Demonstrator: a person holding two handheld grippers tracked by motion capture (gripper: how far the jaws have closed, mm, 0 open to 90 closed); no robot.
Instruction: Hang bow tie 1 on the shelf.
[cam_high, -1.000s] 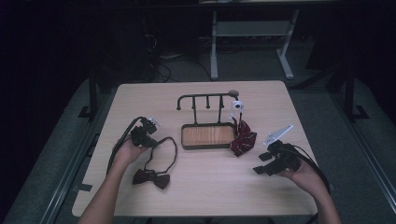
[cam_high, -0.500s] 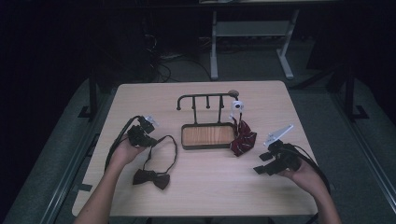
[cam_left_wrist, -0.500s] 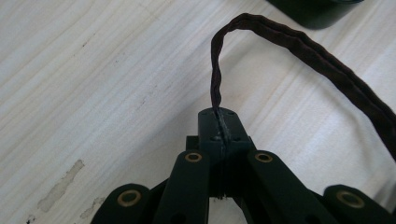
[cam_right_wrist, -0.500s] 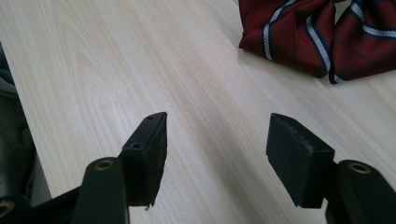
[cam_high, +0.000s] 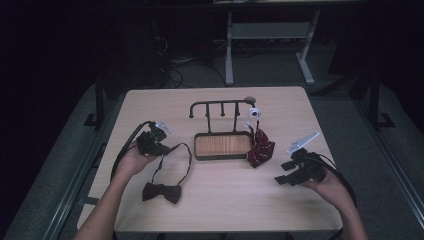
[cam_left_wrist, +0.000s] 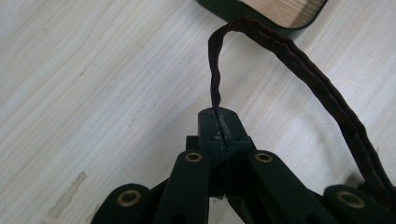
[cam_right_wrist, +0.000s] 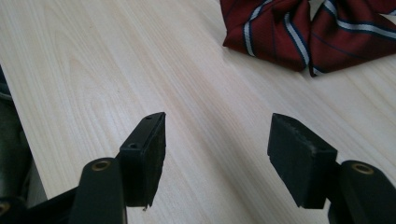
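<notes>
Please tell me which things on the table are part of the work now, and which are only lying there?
In use:
- left gripper, fingers shut on the strap
- dark bow tie, on that strap
- stand with hooks and its wooden tray, probably where the tie goes

Lying about:
- striped red bow tie, beside the tray
- right gripper, open, holding nothing

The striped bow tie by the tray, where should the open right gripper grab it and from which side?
Judging by its pose, grip the striped bow tie at its pinched middle, where the two lobes meet. The right gripper is open, facing it across bare table, so come straight forward, low, one jaw either side.
</notes>
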